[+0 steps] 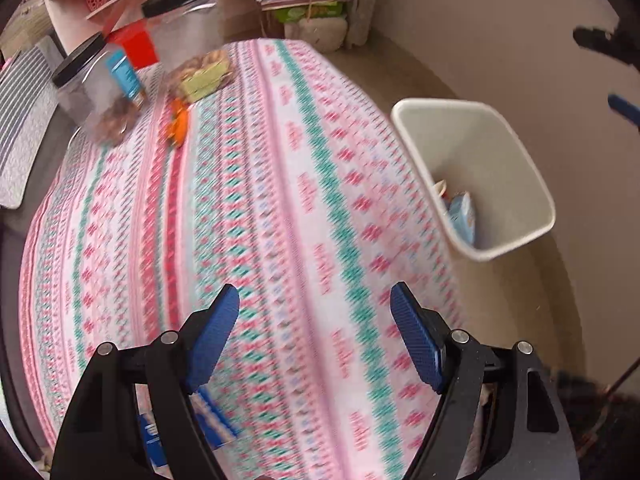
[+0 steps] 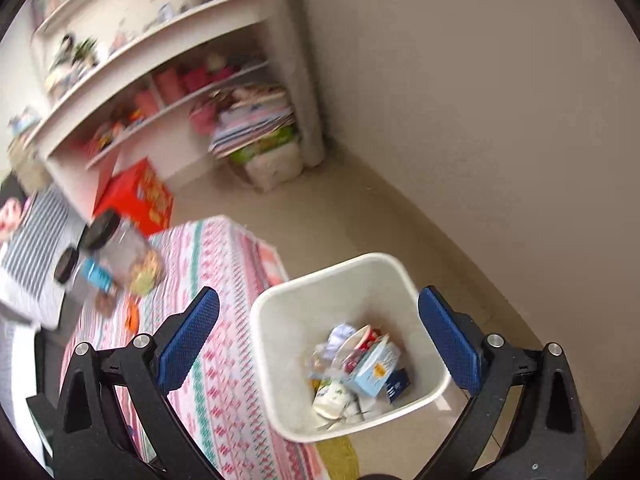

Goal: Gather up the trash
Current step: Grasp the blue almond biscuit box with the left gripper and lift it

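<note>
A white waste bin [image 2: 424,276] stands on the floor beside the table and holds several pieces of trash, among them a light blue carton [image 2: 374,364] and a white bottle [image 2: 330,398]. My right gripper [image 2: 318,338] is open and empty above the bin. My left gripper [image 1: 316,334] is open and empty above the patterned tablecloth [image 1: 248,208]. The bin [image 1: 516,148] shows at the right in the left wrist view. An orange wrapper [image 1: 178,122] lies on the far part of the table. A blue-and-white packet [image 1: 214,420] lies under the left gripper's left finger.
Two clear jars with black lids [image 1: 94,88] [image 1: 182,20] and a bag of snacks [image 1: 202,74] stand at the table's far end. A red box [image 2: 138,198] and a white shelf unit [image 2: 160,80] stand behind. A striped cushion [image 1: 20,128] lies at the left.
</note>
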Motion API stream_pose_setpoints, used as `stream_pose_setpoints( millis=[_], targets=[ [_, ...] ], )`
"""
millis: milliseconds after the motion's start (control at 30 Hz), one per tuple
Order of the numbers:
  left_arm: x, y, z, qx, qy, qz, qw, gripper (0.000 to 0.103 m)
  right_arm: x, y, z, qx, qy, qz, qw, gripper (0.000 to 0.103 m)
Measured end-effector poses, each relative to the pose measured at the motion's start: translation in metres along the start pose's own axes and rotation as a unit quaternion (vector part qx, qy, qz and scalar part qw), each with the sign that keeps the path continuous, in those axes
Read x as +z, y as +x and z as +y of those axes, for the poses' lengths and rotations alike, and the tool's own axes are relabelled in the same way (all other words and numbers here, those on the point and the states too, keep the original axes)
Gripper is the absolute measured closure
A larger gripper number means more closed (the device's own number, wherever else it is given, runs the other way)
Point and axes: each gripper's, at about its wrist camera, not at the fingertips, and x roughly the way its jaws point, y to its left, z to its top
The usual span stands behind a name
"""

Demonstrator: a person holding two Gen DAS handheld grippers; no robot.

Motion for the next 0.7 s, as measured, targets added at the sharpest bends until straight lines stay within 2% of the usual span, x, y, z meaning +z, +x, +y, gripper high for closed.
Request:
stream_pose_setpoints(
  millis=[100, 200, 267, 400, 500, 700],
  targets=[
    [-0.02, -0.001, 0.025, 0.012, 0.015, 0.023, 0.9996, 0.024, -0.005, 0.006, 0.025, 0.016, -0.02, 0.013, 1.0, 0.007],
    [-0.038, 0.001, 0.045, 0.003, 0.042, 0.061, 0.9972, 0.021, -0.013, 0.015, 0.05, 0.033, -0.034, 0.029, 0.998, 0.007],
    [-0.051, 0.006, 0.054, -0.01, 0.065, 0.094, 0.9934, 0.019, -0.017, 0.022, 0.065, 0.041, -0.041, 0.04, 0.998, 0.007],
    [-0.078, 0.013, 0.066, 0.004, 0.112, 0.127, 0.9856, 0.017, -0.027, 0.032, 0.098, 0.059, -0.053, 0.058, 0.995, 0.007],
    [-0.101, 0.019, 0.076, 0.011, 0.141, 0.14, 0.98, 0.017, -0.032, 0.038, 0.118, 0.067, -0.061, 0.065, 0.994, 0.007],
    [-0.125, 0.034, 0.091, 0.023, 0.166, 0.143, 0.9753, 0.017, -0.043, 0.055, 0.15, 0.073, -0.072, 0.084, 0.991, 0.007]
  ],
)
